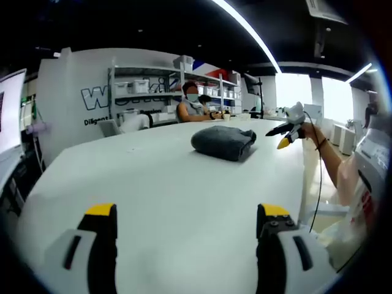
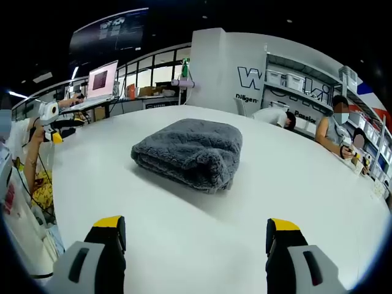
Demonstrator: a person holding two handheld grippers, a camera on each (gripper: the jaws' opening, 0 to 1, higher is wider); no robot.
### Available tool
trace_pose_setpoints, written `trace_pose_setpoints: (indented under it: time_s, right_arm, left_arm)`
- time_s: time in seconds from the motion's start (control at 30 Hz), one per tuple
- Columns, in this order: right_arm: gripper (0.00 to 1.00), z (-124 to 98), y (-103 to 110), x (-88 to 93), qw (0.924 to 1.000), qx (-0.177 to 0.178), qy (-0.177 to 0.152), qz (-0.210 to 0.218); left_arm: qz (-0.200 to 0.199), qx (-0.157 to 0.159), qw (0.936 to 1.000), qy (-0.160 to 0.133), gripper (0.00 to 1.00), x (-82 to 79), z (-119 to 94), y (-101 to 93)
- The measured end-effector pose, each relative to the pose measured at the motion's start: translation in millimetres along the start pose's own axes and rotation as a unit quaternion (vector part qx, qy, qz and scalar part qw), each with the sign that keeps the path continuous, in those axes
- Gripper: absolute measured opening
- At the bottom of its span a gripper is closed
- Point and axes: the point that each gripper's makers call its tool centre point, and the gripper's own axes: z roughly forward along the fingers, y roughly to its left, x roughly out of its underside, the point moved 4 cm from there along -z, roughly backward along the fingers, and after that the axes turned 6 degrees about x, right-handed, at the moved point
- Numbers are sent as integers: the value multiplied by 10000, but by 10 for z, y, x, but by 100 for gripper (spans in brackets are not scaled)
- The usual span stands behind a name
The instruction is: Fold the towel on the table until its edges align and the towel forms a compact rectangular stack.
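The gray towel [image 2: 188,153] sits folded in a chunky stack mid-table [image 2: 184,245], dead ahead of the right gripper [image 2: 195,239] and closer to it than the left gripper [image 1: 187,223]. Both have jaws spread, holding nothing. Edges look roughly lined up, hard to say.

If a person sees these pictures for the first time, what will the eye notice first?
The eye goes first to the dark grey towel, folded into a thick, compact bundle and lying alone on the wide white table. Next come the yellow-tipped jaws of the right gripper, spread wide apart at the bottom of its view, well short of the towel. In the left gripper view, the left gripper stands equally open, with the towel farther away across the table.
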Motion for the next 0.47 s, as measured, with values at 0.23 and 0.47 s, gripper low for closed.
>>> trace_pose_setpoints:
  time_s: [0.23,0.47]
  right_arm:
    - [99,-18,-7,12,10000,23,6,15]
    - [99,-40,3,29,10000,11,43,8]
  left_arm:
    - [31,-5,10000,11,100,-30,1,-4]
    - [26,6,10000,22,100,-31,-5,-23]
